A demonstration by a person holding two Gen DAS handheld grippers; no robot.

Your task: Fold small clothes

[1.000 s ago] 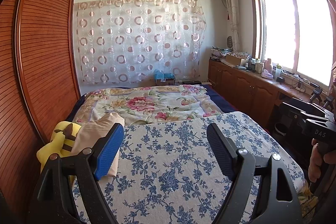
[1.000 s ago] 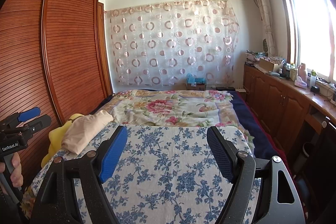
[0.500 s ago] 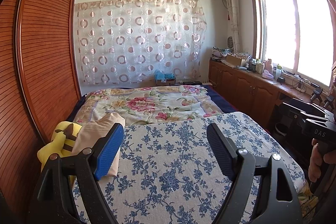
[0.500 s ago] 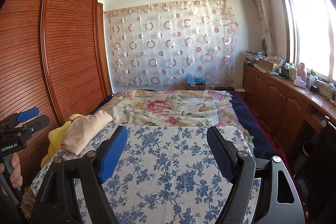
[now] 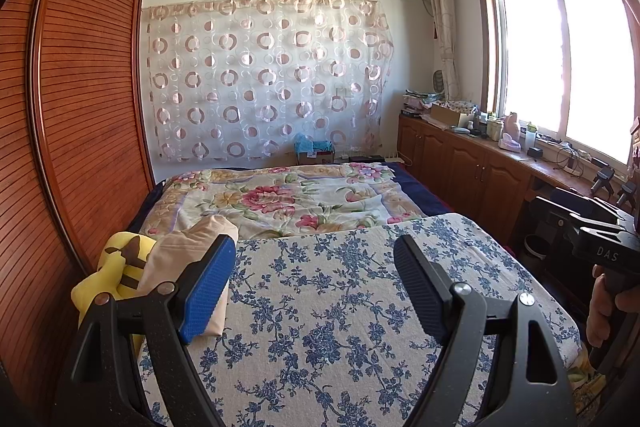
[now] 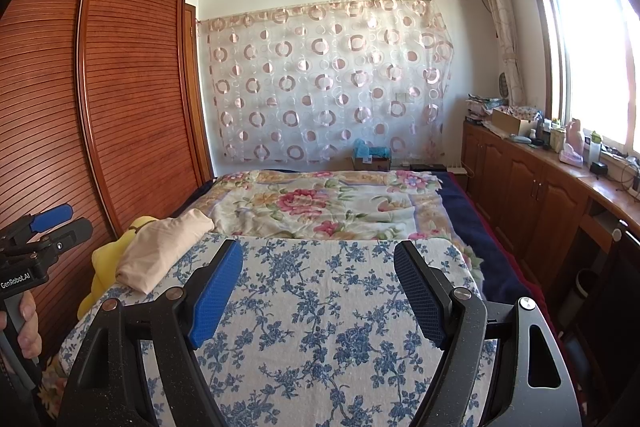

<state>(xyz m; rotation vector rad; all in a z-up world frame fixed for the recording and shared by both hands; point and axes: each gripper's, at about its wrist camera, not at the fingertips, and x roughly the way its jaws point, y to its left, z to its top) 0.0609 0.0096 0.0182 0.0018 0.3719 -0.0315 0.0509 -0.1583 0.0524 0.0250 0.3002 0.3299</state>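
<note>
Both grippers hang over the near end of a bed covered by a white cloth with blue flowers [image 5: 328, 307], and both stand spread wide with nothing between their fingers.

In the left wrist view the left gripper [image 5: 312, 283] points across the blue-flowered cloth toward the far wall. A folded beige garment [image 5: 180, 255] lies at the left edge of the cloth, just beside and partly behind the blue pad of the gripper's left finger [image 5: 206, 287]; whether pad and garment touch cannot be told. The garment rests against a yellow plush toy [image 5: 114, 267] that sits between it and the wooden wardrobe [image 5: 80, 107]. At the right edge of this view a hand [image 5: 604, 303] holds the black handle of the other gripper.

In the right wrist view the right gripper [image 6: 318, 287] is further from the garment: the beige garment [image 6: 164, 251] lies off to the left of it, clear of its blue left finger [image 6: 216, 295], again on top of the yellow plush toy [image 6: 106, 267]. The left gripper [image 6: 60, 223] shows at the far left edge, gripped by a hand [image 6: 26, 323], beside the wardrobe.

Beyond the blue-flowered cloth a quilt with pink flowers [image 6: 320, 203] covers the rest of the bed
</note>
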